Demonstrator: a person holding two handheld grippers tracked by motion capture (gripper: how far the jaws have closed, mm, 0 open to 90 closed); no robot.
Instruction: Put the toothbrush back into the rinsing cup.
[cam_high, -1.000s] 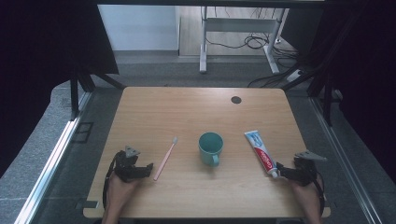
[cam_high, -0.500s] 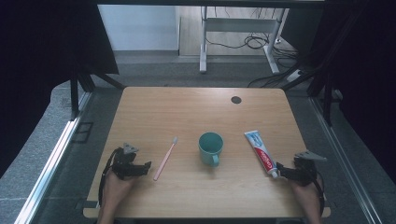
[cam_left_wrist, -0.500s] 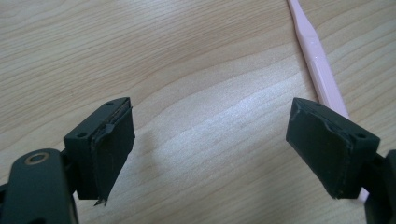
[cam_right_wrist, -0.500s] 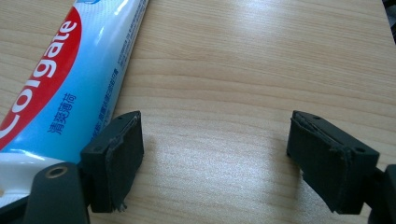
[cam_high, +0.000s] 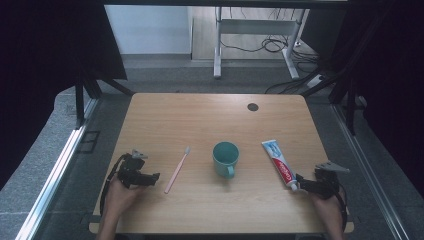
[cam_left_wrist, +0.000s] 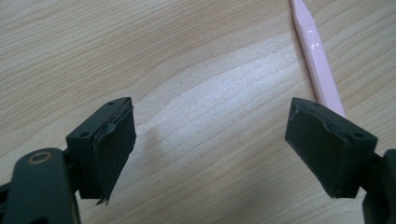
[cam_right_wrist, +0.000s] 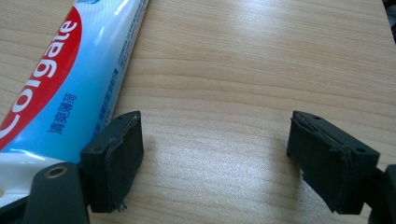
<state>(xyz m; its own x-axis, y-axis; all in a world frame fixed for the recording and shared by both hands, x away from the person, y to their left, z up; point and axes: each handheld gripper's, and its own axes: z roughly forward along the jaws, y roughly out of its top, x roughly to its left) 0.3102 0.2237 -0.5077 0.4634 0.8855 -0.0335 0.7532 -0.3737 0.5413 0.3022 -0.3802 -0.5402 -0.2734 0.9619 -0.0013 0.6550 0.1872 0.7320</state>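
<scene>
A pink toothbrush lies on the wooden table, left of a teal cup. My left gripper rests at the front left, pointing at the brush's handle end. In the left gripper view the gripper is open over bare wood and the toothbrush lies just beyond its right jaw. The jaws have just been closing a little, with nothing between them. A toothpaste tube lies right of the cup. My right gripper is open by its cap end. In the right gripper view the gripper has the tube beside its left jaw.
A small dark round hole sits in the table near its far right. Beyond the far edge stands a white desk frame with cables on the floor. Dark curtains flank both sides.
My left gripper has shifted slightly near the toothbrush handle. The right gripper and the objects on the table have kept still.
</scene>
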